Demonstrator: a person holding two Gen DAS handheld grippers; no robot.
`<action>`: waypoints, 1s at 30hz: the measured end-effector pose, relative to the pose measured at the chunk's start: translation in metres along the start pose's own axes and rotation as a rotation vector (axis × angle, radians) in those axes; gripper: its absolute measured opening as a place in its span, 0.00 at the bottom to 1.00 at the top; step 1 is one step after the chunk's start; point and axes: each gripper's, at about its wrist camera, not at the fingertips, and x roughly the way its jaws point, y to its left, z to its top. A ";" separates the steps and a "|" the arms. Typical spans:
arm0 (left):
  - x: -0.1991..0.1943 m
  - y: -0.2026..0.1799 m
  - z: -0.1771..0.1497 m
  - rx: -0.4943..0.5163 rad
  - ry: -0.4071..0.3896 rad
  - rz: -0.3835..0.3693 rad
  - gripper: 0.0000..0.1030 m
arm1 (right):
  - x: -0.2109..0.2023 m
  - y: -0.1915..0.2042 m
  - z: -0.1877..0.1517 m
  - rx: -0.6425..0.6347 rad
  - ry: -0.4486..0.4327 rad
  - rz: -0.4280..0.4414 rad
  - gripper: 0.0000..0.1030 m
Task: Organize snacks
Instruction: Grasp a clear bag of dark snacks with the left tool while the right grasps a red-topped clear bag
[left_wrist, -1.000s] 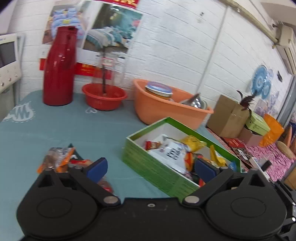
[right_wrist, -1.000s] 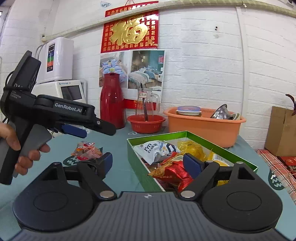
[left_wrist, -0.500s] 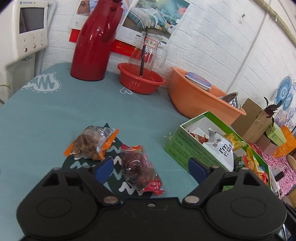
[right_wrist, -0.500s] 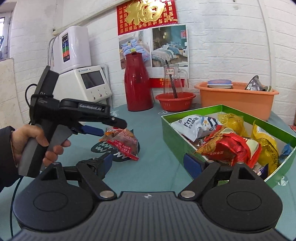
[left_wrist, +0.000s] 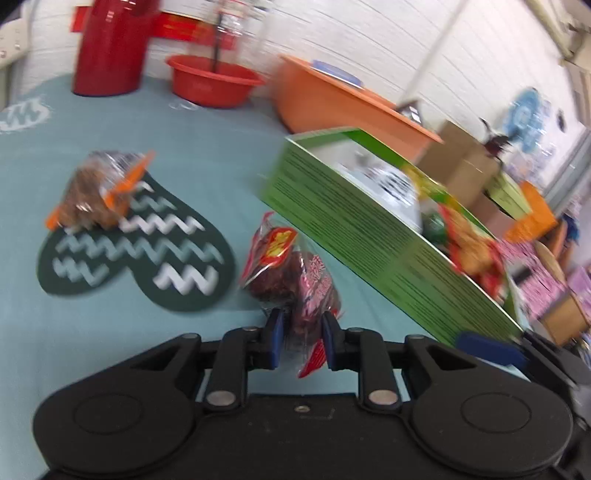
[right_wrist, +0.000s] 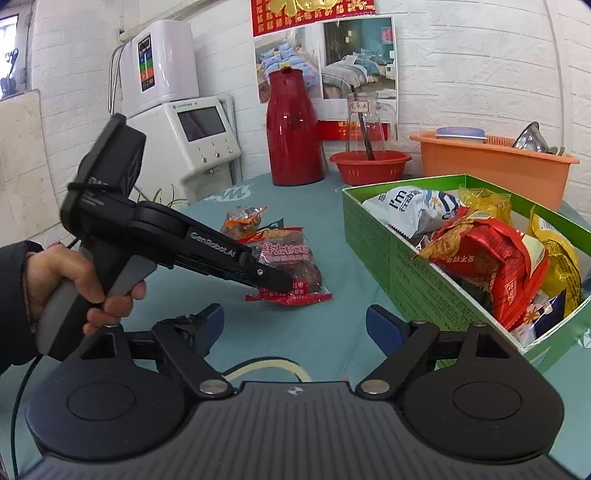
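The left gripper pinches the red date packet (right gripper idle, spread wide); next, likely lifting it into the green box.

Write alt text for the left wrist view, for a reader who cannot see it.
The left gripper is shut on the near end of a clear packet of dark red dried fruit lying on a teal tablecloth. An open green cardboard box of snacks sits right; an orange-edged packet lies farther left.
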 end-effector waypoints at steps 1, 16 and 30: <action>-0.006 -0.006 -0.005 0.018 0.004 -0.008 0.05 | 0.000 0.002 -0.002 -0.010 0.012 0.007 1.00; -0.019 -0.007 0.011 -0.032 -0.154 0.067 1.00 | 0.041 0.017 0.010 -0.140 0.047 -0.020 1.00; -0.001 -0.009 0.009 -0.021 -0.130 0.070 0.71 | 0.063 0.026 0.008 -0.260 0.066 -0.086 0.56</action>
